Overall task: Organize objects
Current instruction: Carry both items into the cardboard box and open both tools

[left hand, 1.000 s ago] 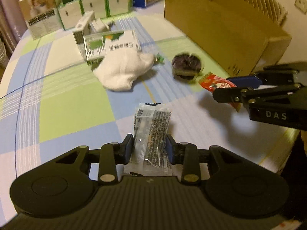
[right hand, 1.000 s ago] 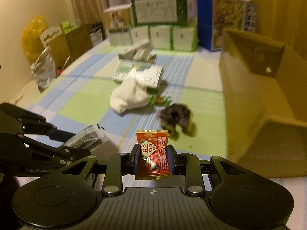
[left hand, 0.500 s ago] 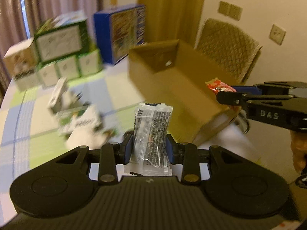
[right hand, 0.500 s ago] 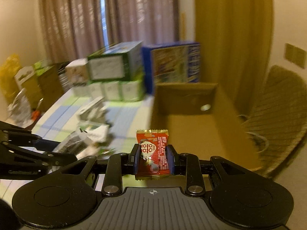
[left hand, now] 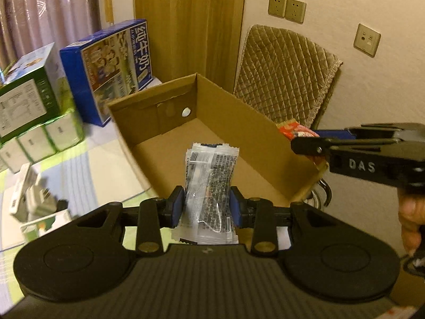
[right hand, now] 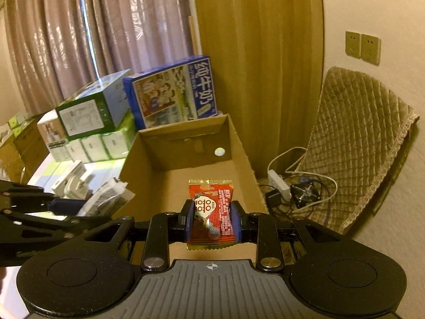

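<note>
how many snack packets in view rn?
2. A clear packet clamped in the left gripper, a red packet clamped in the right gripper, both over the open cardboard box. Others may be out of frame.

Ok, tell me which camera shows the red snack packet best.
The right wrist view: the red snack packet sits centred and close between the right claw pads, print facing the camera, above the cardboard box. The left wrist view shows only a sliver of it, past the box's far wall.

My clear packet is glossy, crinkly plastic; my red candy wrapper shiny foil; the cardboard box matt brown.
</note>
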### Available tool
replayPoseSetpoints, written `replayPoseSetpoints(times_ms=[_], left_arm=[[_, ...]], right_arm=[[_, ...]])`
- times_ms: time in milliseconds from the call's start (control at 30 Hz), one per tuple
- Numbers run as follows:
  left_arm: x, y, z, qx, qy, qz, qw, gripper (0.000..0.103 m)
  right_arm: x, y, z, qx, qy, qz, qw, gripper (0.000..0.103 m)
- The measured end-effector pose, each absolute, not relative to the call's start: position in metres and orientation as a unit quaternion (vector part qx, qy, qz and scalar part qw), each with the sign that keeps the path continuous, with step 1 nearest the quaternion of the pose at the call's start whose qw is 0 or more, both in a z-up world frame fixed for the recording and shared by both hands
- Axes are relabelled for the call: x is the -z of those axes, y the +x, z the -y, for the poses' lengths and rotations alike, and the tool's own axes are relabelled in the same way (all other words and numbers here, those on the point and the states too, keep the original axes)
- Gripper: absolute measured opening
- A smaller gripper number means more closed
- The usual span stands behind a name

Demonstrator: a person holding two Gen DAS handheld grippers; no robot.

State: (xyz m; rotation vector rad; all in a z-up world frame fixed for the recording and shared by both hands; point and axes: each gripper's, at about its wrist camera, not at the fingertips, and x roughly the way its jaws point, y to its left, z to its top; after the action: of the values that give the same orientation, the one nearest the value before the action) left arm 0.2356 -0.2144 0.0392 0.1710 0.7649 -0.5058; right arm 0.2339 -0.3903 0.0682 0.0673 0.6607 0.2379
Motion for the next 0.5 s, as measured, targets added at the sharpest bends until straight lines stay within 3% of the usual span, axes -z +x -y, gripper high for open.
replayPoseSetpoints(times_ms=[100, 433, 467, 500], left_arm=[[-0.035, 0.246, 0.221, 0.236, 0.079, -0.354, 0.902, 0.048], [-0.042, 0.241, 0.194, 0.215, 0.066, -0.351, 0.909, 0.048], [-0.043, 0.24, 0.19, 0.213, 0.064, -0.352, 0.909, 0.048], [-0.043, 0.24, 0.188, 0.212, 0.063, -0.354, 0.909, 0.048]], right_arm=[[-0.062, 0.241, 0.393, -0.116, 0.039, -0.33, 0.936, 0.026], [-0.05, 0.248, 0.386, -0.126, 0.048, -0.337, 0.932, 0.026], [-0.05, 0.249, 0.385, -0.13, 0.05, -0.332, 0.933, 0.027], [-0.051, 0.25, 0.384, -0.136, 0.058, -0.326, 0.934, 0.038]])
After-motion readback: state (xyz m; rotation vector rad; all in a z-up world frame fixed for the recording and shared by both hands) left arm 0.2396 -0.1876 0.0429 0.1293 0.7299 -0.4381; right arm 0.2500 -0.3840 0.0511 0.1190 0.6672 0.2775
